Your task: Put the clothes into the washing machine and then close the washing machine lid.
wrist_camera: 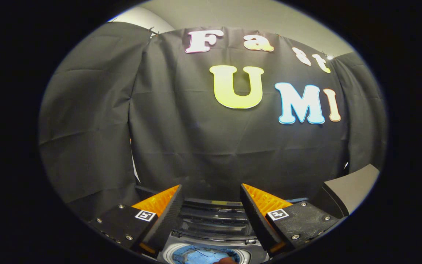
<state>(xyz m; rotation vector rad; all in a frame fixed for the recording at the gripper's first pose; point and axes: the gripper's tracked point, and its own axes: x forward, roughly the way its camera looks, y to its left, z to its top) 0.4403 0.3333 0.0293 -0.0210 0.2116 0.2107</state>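
Note:
My gripper [211, 192] is open, its two fingers spread wide with nothing between them, held above the washing machine [211, 223]. Below and between the fingers I see the machine's round drum opening [205, 253] with blue clothes [200, 256] lying inside it. Beyond the opening, the dark folded lid [213, 214] stands raised at the back of the machine. A small bit of something reddish, perhaps a fingertip, shows at the near rim of the drum.
The black cloth wall hangs close behind the machine. A grey panel or lid edge [350, 189] rises at the right, beyond the right finger.

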